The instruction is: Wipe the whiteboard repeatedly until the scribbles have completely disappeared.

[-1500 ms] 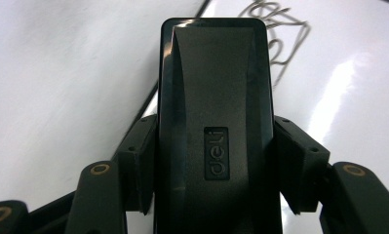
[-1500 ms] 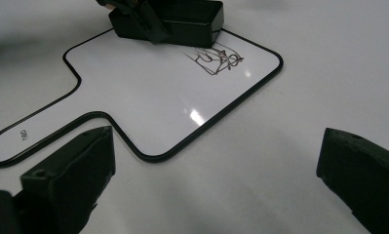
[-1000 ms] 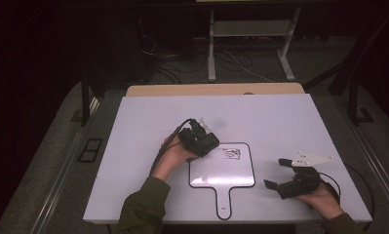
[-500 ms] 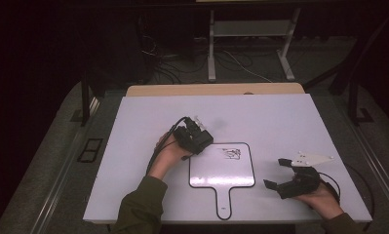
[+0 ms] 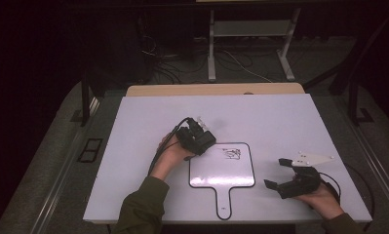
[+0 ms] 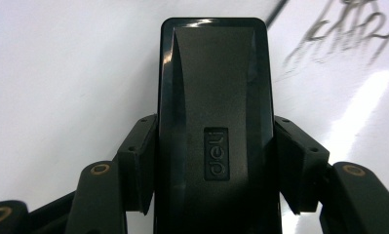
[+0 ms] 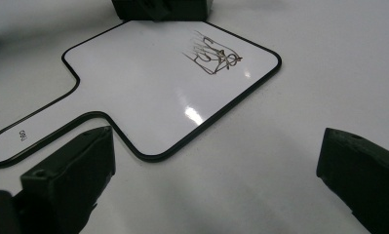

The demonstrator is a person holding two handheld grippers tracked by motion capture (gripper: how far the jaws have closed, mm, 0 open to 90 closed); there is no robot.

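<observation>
Eraser (image 6: 214, 126) clamped in left gripper (image 5: 205, 140), at whiteboard (image 5: 206, 170) edge, scribble (image 5: 232, 154) at its 3 o'clock. Wiping step; next, sweep across marks. Right gripper (image 5: 280, 174) wide open, empty.

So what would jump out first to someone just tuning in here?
Probably the small paddle-shaped whiteboard lying mid-table, with a dark scribble near its top right corner. Next, the left gripper, shut on a black eraser at the whiteboard's top left edge. The right gripper rests open on the table to the whiteboard's right.
</observation>
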